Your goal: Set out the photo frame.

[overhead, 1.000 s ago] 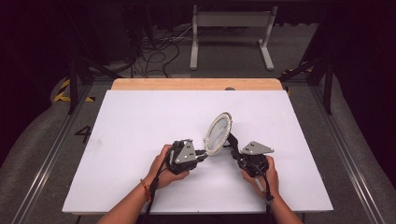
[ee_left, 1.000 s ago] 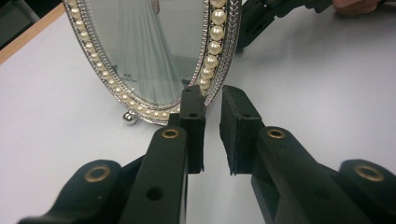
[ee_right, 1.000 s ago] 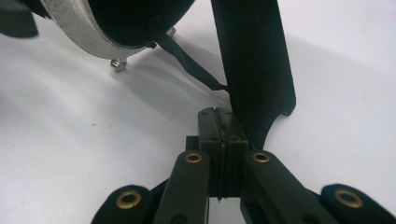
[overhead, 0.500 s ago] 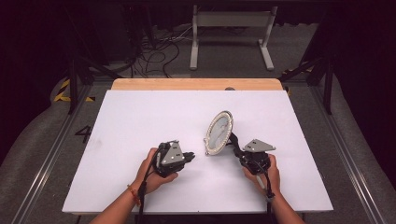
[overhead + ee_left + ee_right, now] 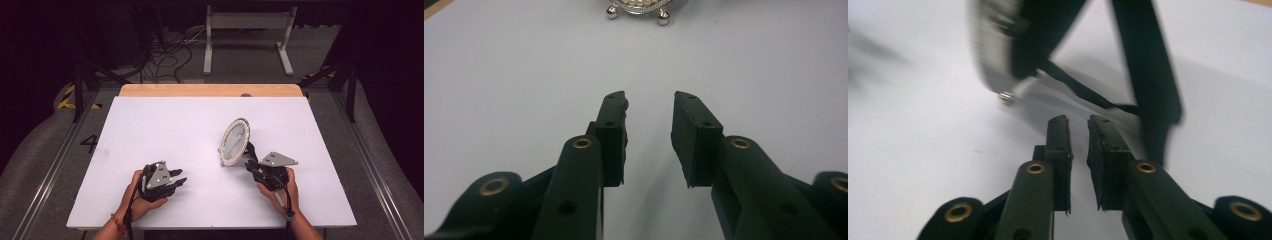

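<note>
An oval picture frame (image 5: 235,141) with a beaded silver rim stands upright on the white table (image 5: 150,125), right of centre, propped on its black back leg (image 5: 1148,75). My right gripper (image 5: 249,163) sits just behind it; in the right gripper view its jaws (image 5: 1078,125) have just been opening to a narrow gap with nothing between them, short of the leg and its black strap. My left gripper (image 5: 180,179) rests low at the front left, apart from the frame. Its jaws (image 5: 650,107) have just been opening too, empty, pointing at the frame's ball feet (image 5: 636,7).
A wooden strip (image 5: 210,90) borders the table's far edge. Beyond it are floor cables and a white metal stand (image 5: 247,30). Metal rails run along both sides of the table.
My left gripper has slid left and toward the front edge, away from the frame, and its jaws have parted. The right gripper stayed put, jaws slightly parted. The frame stands unmoved.
</note>
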